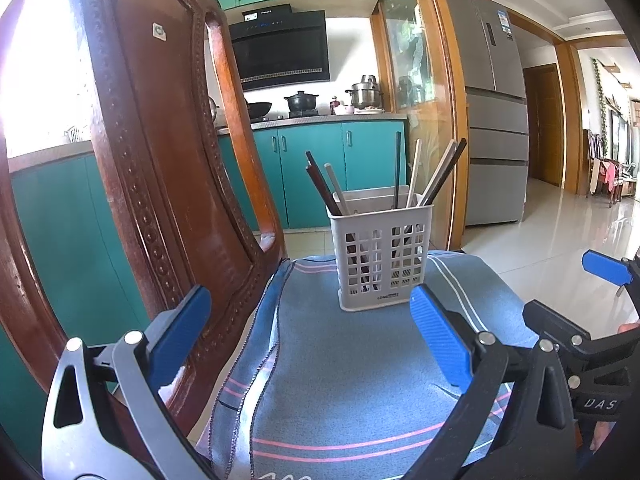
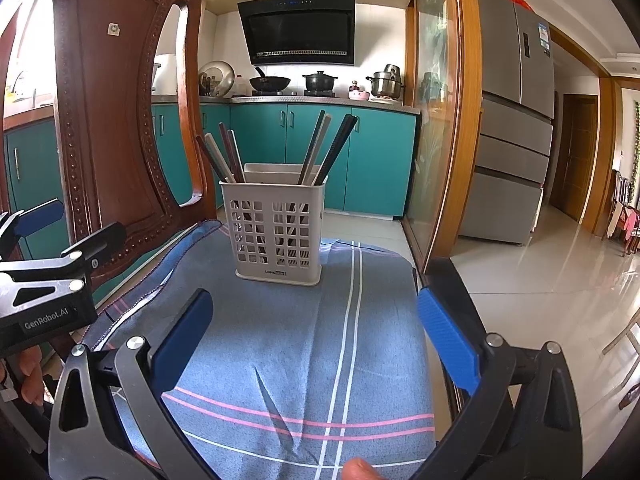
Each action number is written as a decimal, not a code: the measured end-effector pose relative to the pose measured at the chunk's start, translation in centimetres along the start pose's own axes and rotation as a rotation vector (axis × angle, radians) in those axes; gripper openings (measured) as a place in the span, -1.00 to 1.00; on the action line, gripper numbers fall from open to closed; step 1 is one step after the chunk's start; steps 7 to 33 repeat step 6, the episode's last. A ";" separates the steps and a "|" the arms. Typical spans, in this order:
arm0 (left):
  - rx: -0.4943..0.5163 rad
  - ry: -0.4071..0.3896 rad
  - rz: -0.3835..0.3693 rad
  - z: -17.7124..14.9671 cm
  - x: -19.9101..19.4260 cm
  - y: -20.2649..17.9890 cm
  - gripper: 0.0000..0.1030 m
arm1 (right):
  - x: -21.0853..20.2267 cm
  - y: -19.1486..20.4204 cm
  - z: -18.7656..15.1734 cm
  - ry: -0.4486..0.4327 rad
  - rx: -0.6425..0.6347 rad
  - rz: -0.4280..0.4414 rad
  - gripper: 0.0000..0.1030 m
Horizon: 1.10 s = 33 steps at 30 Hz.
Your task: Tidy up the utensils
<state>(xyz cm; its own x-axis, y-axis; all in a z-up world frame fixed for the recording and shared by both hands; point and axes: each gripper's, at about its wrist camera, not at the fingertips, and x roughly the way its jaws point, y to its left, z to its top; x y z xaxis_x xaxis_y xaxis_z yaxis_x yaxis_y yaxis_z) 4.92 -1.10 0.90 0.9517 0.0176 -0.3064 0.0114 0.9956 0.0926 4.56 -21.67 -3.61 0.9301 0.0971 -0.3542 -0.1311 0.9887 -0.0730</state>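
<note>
Right up close, your left gripper (image 1: pixel 312 336) has its blue fingers (image 1: pixel 440 340) spread wide with nothing between them, just hanging over the blue striped cloth (image 1: pixel 340 380). Same deal on the other side: your right gripper (image 2: pixel 316 340) is wide open and holding nothing, blue fingers (image 2: pixel 448 344) apart over the same cloth. You can see each gripper poking into the other's view, the right one at the far right edge of the left wrist camera, the left one at the left edge of the right wrist camera. A fingertip (image 2: pixel 360 469) of yours shows at the bottom edge of the right wrist view.

A bit further out, the white slotted utensil holder (image 1: pixel 382 256) stands upright on the cloth, clear of both grippers, roughly centred ahead of them. The chopsticks (image 1: pixel 324 184) are already standing in it, a mix of dark and pale ones, some leaning left and some leaning right, and at least one near upright. Can't give you an exact count from here.

Just left of the cloth is the carved back of a wooden chair (image 1: pixel 160 160).

Way back you've got teal kitchen cabinets (image 2: pixel 320 144), pots on the stove (image 2: pixel 320 80), a black range hood (image 2: pixel 300 28), and a grey fridge (image 2: pixel 516 120) off to the right.
</note>
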 end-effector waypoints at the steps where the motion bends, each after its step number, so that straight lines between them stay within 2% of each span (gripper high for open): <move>1: -0.001 0.002 -0.001 0.1 0.1 0.1 0.93 | 0.0 0.0 0.0 0.000 0.000 0.001 0.93; 33: -0.006 0.010 -0.003 0.0 0.2 0.4 0.93 | 0.0 -0.1 0.0 0.003 0.002 0.001 0.93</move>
